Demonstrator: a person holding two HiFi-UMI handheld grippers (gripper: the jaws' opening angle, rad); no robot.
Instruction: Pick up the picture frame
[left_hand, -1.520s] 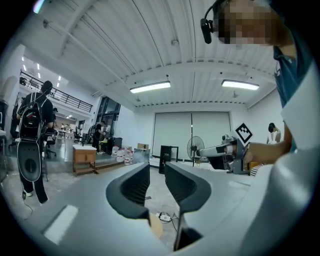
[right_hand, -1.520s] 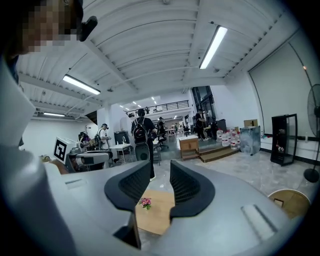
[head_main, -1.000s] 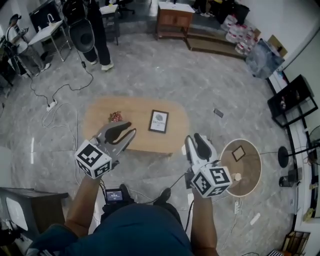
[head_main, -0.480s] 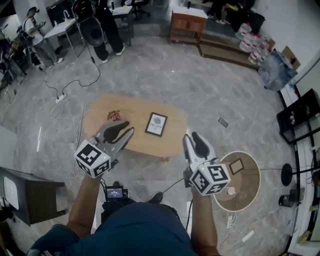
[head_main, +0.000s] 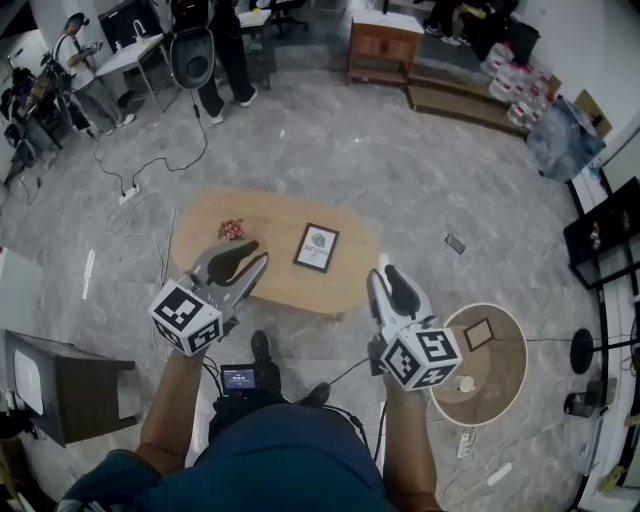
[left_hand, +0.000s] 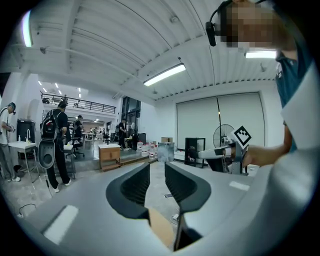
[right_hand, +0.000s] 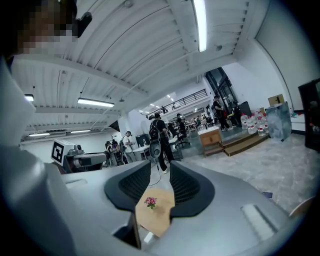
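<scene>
Both forearms reach forward from the body, level with each other, each hand gripping its tool with the marker cube nearest the person. The left claw (head_main: 248, 258) slants toward the upper right and overlaps the near left edge of the oval wooden counter (head_main: 270, 212). In the left gripper view its 2 jaws stand moderately apart with nothing between them. The right claw (head_main: 386, 277) points away from the person, just off the counter's near right end, over the floor (head_main: 330, 140). Its jaws also stand apart and empty, and its own view looks through the gap at the counter top.

The picture frame (head_main: 316, 247) lies flat on the counter, right of the middle, between the 2 claws and beyond their tips, touched by neither. Its long axis runs from the near edge toward the far edge, leaning slightly right at the top; 1 short side faces the person.

Bare wood borders the frame on all 4 sides. A small pink flower sprig (head_main: 231, 230) sits toward the far left. A round side table (head_main: 505, 375) stands well apart on the right.
</scene>
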